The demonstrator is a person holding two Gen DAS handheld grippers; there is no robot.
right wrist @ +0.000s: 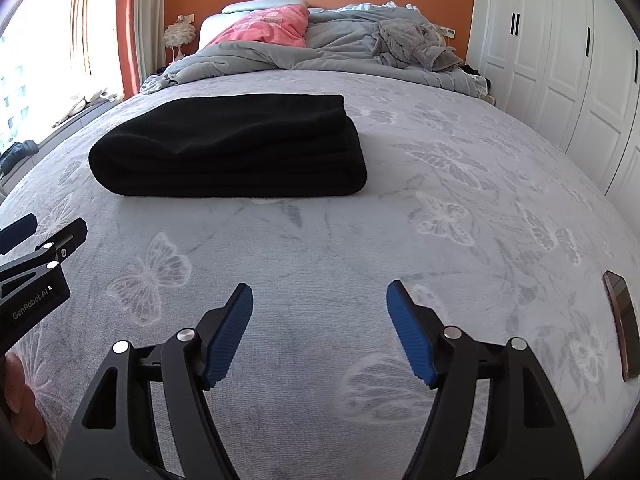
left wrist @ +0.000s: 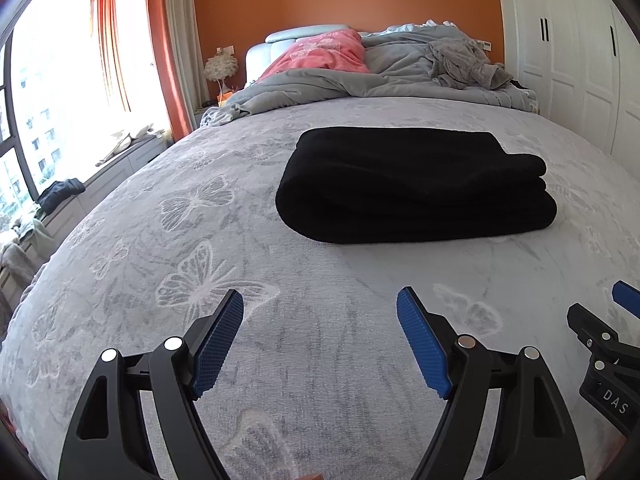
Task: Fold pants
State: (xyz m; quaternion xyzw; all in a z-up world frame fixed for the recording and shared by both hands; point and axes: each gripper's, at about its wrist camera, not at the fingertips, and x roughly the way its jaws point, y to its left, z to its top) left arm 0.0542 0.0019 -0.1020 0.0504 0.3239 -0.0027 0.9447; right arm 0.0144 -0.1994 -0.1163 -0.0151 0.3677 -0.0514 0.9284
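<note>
Two hand-held grippers sit low over the bed, side by side, and I see both standing wide with nothing between their blue pads. My left hand-held gripper [left wrist: 320, 340] hovers above the grey butterfly-print cover [left wrist: 168, 240]; the right hand-held gripper [right wrist: 320, 332] does the same just beside it, each one showing at the edge of the other's view. Ahead of both, well apart from the pads, the black pants [left wrist: 416, 188] lie on the cover as a thick folded bundle, its rounded fold turned toward the window side. A dark phone [right wrist: 622, 324] rests on the cover off to my right. Farther back I see a rumpled grey duvet [left wrist: 400, 68], a pink pillow [left wrist: 324, 54] against the headboard, and the orange wall [left wrist: 360, 0].
</note>
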